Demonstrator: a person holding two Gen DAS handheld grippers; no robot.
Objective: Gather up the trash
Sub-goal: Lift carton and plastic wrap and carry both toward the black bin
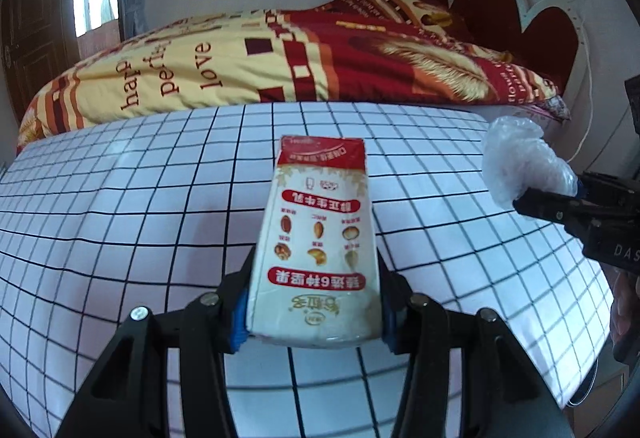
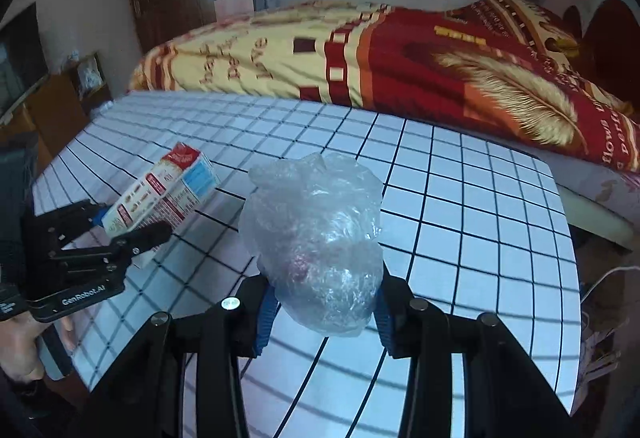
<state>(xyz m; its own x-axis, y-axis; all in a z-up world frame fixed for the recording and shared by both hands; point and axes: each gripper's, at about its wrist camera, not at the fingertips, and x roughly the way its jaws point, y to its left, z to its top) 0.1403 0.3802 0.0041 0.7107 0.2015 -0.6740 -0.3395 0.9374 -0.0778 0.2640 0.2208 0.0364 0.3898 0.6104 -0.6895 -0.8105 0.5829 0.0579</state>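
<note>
- Step as I judged it: both pieces of trash were already picked up and clear of the table; what remained was carrying them to a bin. No bin showed in either view, so I couldn't tell where it was.
- Doing it well, my call: keep both grips steady, keep the two loads apart so they don't knock, and don't squeeze the carton harder, since it would likely crush or leak.
- My left gripper [image 1: 316,322] was clamped partway closed on the cream-and-red rectangular paper drink carton [image 1: 320,238], blue pads pressing its two side faces near the bottom end, the rest sticking out forward over the white, black-gridded tablecloth [image 1: 120,197].
- My right gripper [image 2: 324,312] was clamped on the crumpled clear plastic bag wad [image 2: 316,238], pads pressing its lower part, most of the wad bulging above the fingers.
- Bag looked soft and slippery; I judged it the likelier one to slip out.
- The grippers sat side by side, near but not touching.
- Red-and-yellow patterned quilt [image 1: 280,57] on the bed lay behind the table.
</note>
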